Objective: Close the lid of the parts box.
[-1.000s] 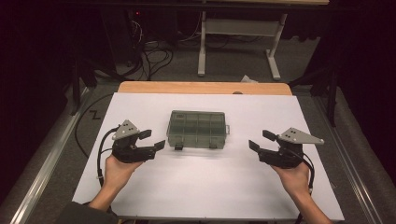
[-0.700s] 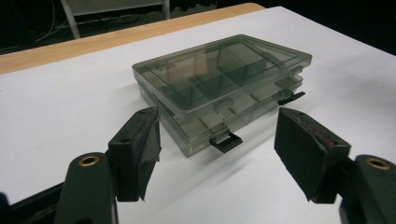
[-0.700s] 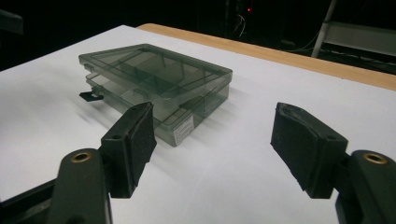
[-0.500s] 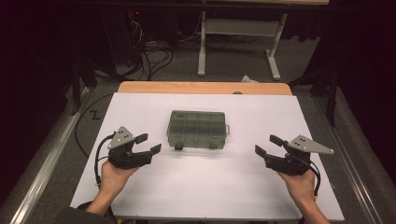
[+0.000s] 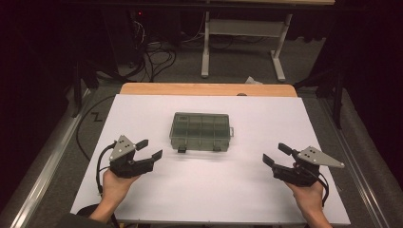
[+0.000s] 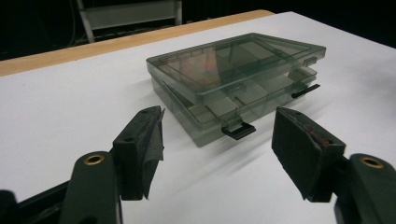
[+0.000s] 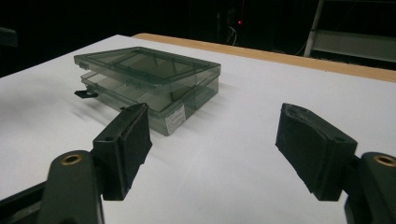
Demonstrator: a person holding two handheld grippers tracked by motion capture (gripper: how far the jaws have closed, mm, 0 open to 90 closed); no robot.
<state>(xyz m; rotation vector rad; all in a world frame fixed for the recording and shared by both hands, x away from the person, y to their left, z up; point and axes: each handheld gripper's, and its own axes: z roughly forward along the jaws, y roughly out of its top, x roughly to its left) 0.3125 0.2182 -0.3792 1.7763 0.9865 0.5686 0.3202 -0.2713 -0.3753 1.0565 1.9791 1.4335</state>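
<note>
Left tool [image 5: 151,148] low at near-left, jaws spread wide with nothing between, aimed inward. Right tool [image 5: 278,155] low at near-right, jaws just been opening, nothing between them, aimed inward. Both hands grip from behind.

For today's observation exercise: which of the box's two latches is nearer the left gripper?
The left latch on the box front edge; the right latch sits farther from the left gripper.

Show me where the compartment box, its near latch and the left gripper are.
compartment box [image 5: 201,127]: high view, middle of the clear lid.
near latch [image 6: 238,130]: left gripper view, black tab on the front wall.
left gripper [image 5: 149,149]: high view, midway between its fingertips.
</note>
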